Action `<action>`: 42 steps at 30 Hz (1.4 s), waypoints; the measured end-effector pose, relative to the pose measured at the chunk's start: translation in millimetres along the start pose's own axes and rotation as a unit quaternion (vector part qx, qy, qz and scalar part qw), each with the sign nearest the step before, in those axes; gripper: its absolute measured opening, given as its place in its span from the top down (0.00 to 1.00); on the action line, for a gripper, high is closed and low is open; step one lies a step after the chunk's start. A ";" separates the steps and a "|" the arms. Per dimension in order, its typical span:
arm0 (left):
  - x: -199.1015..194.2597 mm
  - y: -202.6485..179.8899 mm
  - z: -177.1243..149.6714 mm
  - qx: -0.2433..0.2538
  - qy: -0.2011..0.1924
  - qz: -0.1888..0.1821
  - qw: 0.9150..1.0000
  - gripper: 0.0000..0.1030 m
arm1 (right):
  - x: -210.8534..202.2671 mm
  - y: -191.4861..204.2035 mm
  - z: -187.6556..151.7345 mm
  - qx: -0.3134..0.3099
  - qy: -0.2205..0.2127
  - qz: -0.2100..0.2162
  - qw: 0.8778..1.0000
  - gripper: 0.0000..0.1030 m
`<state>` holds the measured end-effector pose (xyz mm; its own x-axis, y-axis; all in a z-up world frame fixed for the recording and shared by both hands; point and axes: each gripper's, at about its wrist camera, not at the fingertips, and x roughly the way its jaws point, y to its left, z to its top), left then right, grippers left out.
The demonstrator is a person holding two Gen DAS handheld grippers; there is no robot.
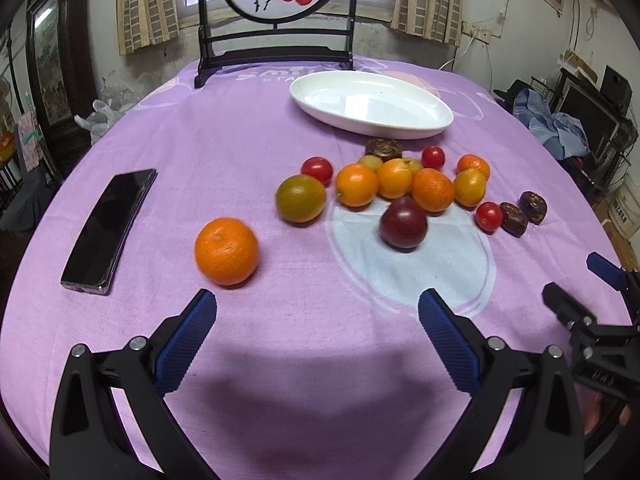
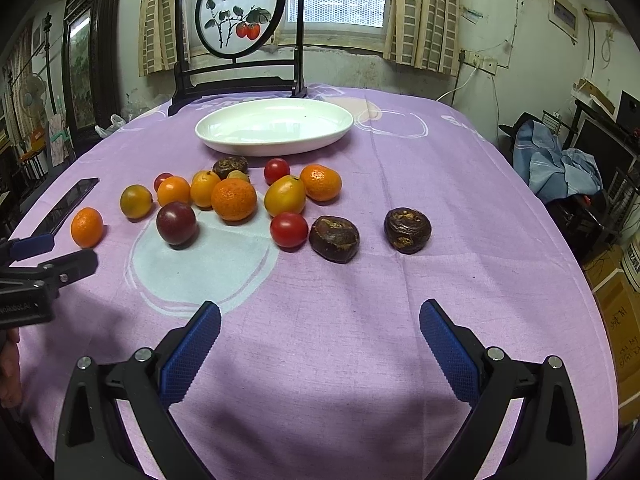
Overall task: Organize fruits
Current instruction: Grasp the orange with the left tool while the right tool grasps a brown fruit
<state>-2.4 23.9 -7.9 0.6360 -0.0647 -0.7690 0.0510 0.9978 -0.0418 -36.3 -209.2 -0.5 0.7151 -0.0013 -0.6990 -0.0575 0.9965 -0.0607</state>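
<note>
No fruit is yet placed in the white oval plate, whose long axis is laid roughly left to right at the far side of the purple surface, while the fruits are left scattered just before it and both the left tongs and right tongs are held wide and empty.

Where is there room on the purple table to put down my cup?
Bare purple cloth lies right of the two dark brown wrinkled fruits, and in front of both open grippers. The white oval dish is empty too. It is crowded in the orange and red fruit cluster just before the dish.
</note>
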 end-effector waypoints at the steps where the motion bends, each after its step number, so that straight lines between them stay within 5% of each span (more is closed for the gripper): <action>1: 2.9 5.7 -2.0 -0.002 0.007 -0.001 1.000 0.04 | 1.2 -2.3 -0.7 0.002 0.002 0.001 1.000 0.03; 7: 22.3 24.1 -7.3 -0.004 0.044 -0.008 0.999 0.04 | 7.0 -4.1 -4.0 0.000 0.013 0.021 1.000 0.03; 11: 34.0 32.0 -1.4 -0.008 0.061 -0.015 0.998 0.24 | 7.3 -7.7 -2.2 0.002 0.015 0.037 0.999 0.03; 16: 52.4 40.4 18.4 -0.002 0.075 -0.004 0.997 0.26 | 7.5 -17.5 1.0 0.007 0.014 0.040 0.999 0.03; 22: 59.6 57.3 32.3 -0.022 0.074 0.008 0.997 0.55 | 11.8 -32.4 -0.3 0.017 0.026 0.030 0.999 0.03; 26: 63.7 59.5 35.7 -0.012 0.070 0.012 0.997 0.50 | 18.3 -40.9 -0.9 0.030 0.041 0.026 0.998 0.03; 27: 64.8 58.2 36.4 -0.008 0.070 0.016 0.997 0.45 | 18.7 -41.3 -1.4 0.031 0.042 0.026 0.998 0.03; 28: 68.1 55.7 38.2 0.000 0.074 0.026 0.997 0.28 | 18.8 -41.0 -1.2 0.031 0.042 0.024 0.998 0.03; 30: 74.0 56.0 39.9 0.001 0.071 0.034 0.997 0.22 | 17.9 -38.6 -1.2 0.028 0.041 0.023 0.999 0.03; 31: 74.8 56.2 41.1 0.001 0.064 0.033 0.997 0.26 | 17.3 -36.9 -0.9 0.024 0.040 0.022 0.999 0.03; 33: 70.9 55.8 44.3 0.003 0.056 0.028 0.998 0.58 | 16.8 -35.5 -0.5 0.018 0.040 0.018 0.999 0.03; 42: 48.1 40.6 35.3 0.001 0.055 -0.006 0.998 0.58 | 41.8 -33.6 17.4 -0.036 0.071 0.004 0.997 0.03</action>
<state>57.5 60.9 -24.1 0.5471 -0.0751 -0.8337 0.0601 0.9969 -0.0503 7.7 -241.2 -15.3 0.6083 -0.0110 -0.7936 -0.1162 0.9879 -0.1028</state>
